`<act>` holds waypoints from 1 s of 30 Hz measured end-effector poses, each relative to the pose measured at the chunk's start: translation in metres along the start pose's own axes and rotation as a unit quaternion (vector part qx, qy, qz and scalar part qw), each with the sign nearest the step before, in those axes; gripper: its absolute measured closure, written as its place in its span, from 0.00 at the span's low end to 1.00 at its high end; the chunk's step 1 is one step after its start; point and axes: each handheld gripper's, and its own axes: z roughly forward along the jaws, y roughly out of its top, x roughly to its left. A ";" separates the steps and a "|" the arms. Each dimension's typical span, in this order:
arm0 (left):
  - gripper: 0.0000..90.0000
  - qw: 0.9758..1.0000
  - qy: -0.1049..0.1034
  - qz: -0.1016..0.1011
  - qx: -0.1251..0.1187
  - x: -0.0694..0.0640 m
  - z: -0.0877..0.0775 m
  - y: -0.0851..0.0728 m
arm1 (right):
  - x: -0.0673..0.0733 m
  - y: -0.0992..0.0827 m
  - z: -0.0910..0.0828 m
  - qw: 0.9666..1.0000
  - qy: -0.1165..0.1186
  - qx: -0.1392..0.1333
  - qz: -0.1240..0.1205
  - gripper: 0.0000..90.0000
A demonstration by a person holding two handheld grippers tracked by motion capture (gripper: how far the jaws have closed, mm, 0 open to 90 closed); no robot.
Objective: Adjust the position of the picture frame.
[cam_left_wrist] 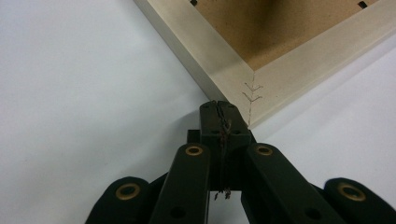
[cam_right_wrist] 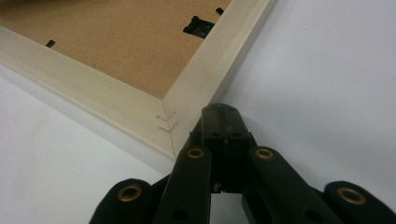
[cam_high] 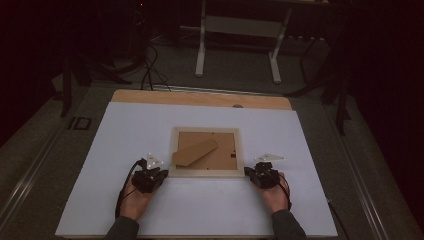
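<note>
Your left hand-held gripper has its jaws pressed fully together with nothing between them, and its tip sits right at the near left corner of the picture frame; in the left gripper view that closed tip appears to touch the mitred corner, though a hairline gap cannot be ruled out. Your right hand-held gripper is likewise closed on nothing, its tip just beside the near right corner.

The frame lies face down near the middle of the white counter, its brown backing board facing up and a loose cardboard stand lying slantwise across it.

This reads as the start of the job: both tips are staged at the corners, nothing lifted or shifted yet. If you mean to nudge the frame, push evenly from both corners so it does not swivel. If you mean to lift it or work the small black backing clips, you must first open a jaw pair and reach inward.
</note>
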 end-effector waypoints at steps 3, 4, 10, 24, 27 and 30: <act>1.00 1.000 0.001 -0.001 0.000 0.000 0.000 0.000 | -0.001 0.000 0.000 1.000 0.002 0.000 0.000 1.00; 1.00 1.000 0.001 -0.001 0.000 0.000 0.000 0.000 | -0.001 0.000 0.000 1.000 0.002 0.000 0.000 1.00; 1.00 1.000 0.003 0.001 -0.001 0.000 0.000 0.000 | -0.001 0.000 0.000 1.000 0.003 -0.002 -0.002 1.00; 0.98 0.997 0.038 -0.015 -0.063 0.006 -0.016 0.001 | -0.003 0.005 -0.014 0.999 -0.008 -0.048 -0.009 1.00; 0.97 0.997 0.034 -0.019 -0.071 0.008 -0.018 0.001 | -0.002 0.005 -0.016 0.999 -0.004 -0.051 -0.010 1.00; 0.94 0.996 0.033 -0.017 -0.075 0.009 -0.021 0.003 | 0.001 0.006 -0.017 0.999 0.002 -0.051 -0.018 0.98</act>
